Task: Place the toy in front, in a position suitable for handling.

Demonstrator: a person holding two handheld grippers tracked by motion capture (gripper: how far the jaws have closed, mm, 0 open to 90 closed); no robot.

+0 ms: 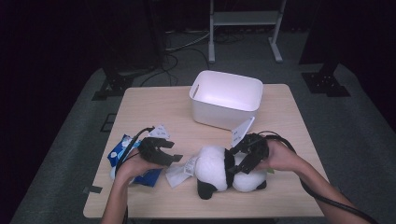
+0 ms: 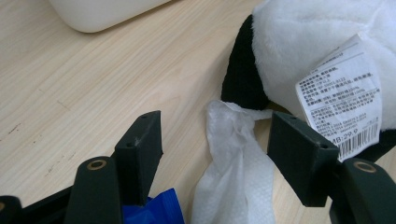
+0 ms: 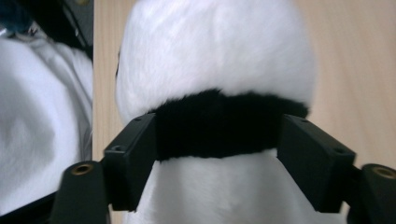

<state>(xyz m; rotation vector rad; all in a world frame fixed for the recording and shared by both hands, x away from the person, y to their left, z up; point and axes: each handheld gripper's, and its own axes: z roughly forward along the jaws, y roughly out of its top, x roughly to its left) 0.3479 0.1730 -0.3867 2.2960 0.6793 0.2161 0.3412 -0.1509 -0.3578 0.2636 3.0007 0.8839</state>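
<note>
On the table's near edge, the right tool (image 1: 240, 163) is straddling the panda plush (image 1: 229, 173) at its black band, jaws apart for gripping, while the left tool (image 1: 169, 151) is hovering open over a crumpled tissue (image 2: 236, 158).

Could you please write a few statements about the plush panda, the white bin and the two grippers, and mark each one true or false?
1. The plush panda lies inside the white bin. False: it lies on the table, in front of the bin.
2. The right gripper straddles the panda's black band. True.
3. The left gripper has its jaws apart over a white wipe. True.
4. The blue packet sits at the table's right edge. False: it is on the left, under the left hand.
</note>
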